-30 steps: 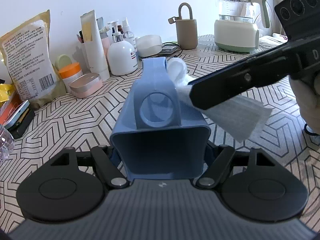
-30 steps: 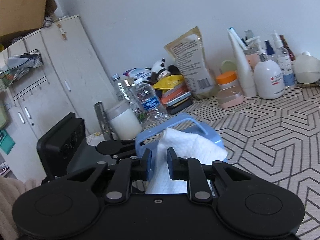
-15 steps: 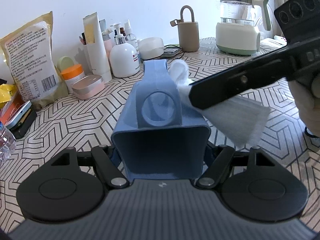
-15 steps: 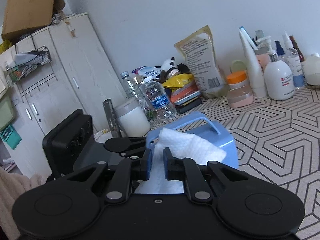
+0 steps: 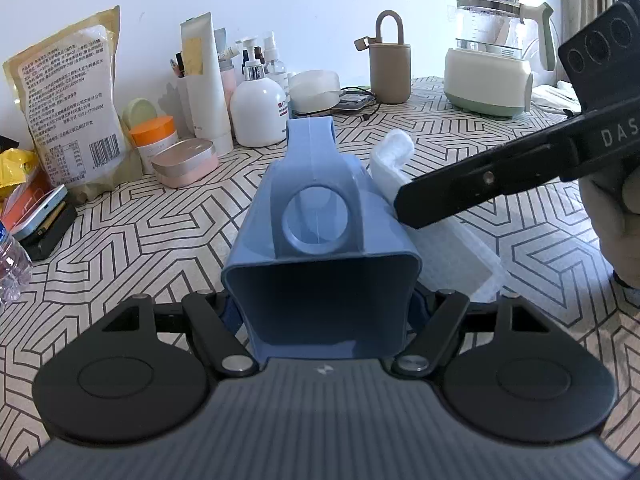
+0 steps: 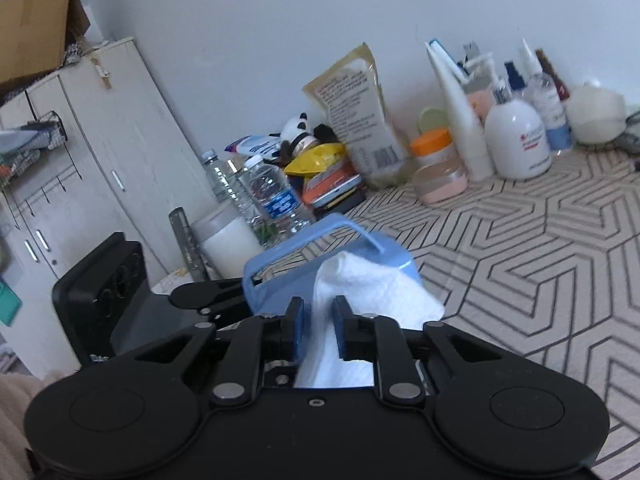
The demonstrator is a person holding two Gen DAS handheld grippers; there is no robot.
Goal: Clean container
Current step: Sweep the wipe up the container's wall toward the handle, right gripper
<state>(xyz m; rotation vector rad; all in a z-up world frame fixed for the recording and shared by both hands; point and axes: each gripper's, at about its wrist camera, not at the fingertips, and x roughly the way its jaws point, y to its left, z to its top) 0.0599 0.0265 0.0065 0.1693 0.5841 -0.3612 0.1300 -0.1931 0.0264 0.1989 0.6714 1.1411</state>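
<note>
Left gripper (image 5: 320,312) clamped on the near end of a blue container (image 5: 320,248), jaws spread wide around its squared, smooth plastic body, open mouth facing the camera. Straight ahead of the fingers, lying along the top: a broad moulded handle pierced by a round hole. Held tilted a little downward over the table (image 5: 140,240), covered in a beige cloth printed with black angular lines.

Right gripper (image 6: 318,328) closed on a white paper towel (image 6: 372,292), soft and dimpled, bunched between blue pads (image 6: 298,326); jaws just eased open a little, the towel still between them. Pressed against the side of the container just ahead of the fingertips, though actual contact looks likely rather than certain, given the blur. Seen from the left wrist, coming in from the right at a slant, black fingers over the container's right flank, a folded end of towel sticking out beyond them. Gloved hand (image 5: 616,216) wrapped round the handle at far right.
</note>
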